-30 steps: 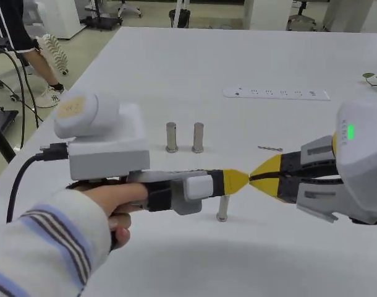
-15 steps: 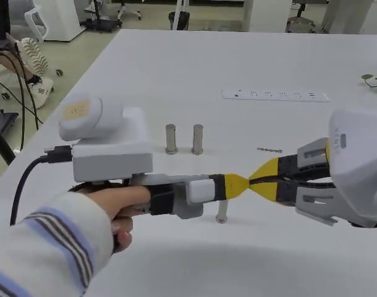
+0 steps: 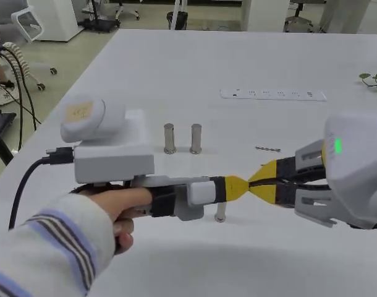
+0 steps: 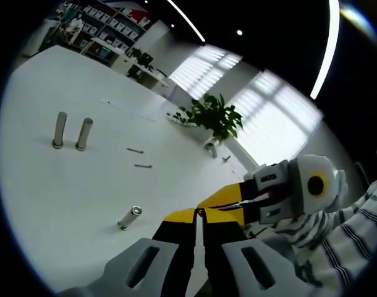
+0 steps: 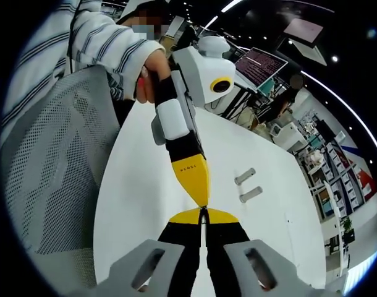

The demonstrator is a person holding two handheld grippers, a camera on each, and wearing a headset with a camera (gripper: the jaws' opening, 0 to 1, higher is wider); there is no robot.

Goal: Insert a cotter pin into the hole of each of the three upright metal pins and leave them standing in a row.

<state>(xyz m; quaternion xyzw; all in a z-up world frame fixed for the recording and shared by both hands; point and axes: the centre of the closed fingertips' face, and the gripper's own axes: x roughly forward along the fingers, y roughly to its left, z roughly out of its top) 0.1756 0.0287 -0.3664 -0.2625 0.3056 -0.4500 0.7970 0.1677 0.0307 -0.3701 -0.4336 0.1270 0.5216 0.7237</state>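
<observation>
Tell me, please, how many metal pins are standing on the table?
3. The left rear pin and right rear pin stand side by side farther back; the near pin stands alone, closer, its top hidden in the head view.

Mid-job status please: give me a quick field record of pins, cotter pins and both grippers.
rear pins: two upright grey metal pins, side by side, apart
near pin: third metal pin, beneath the gripper tips, partly hidden
loose cotter pins: two thin ones lying on the white table
left gripper: shut
right gripper: shut, tip to tip with the left
held item: too small to tell
</observation>
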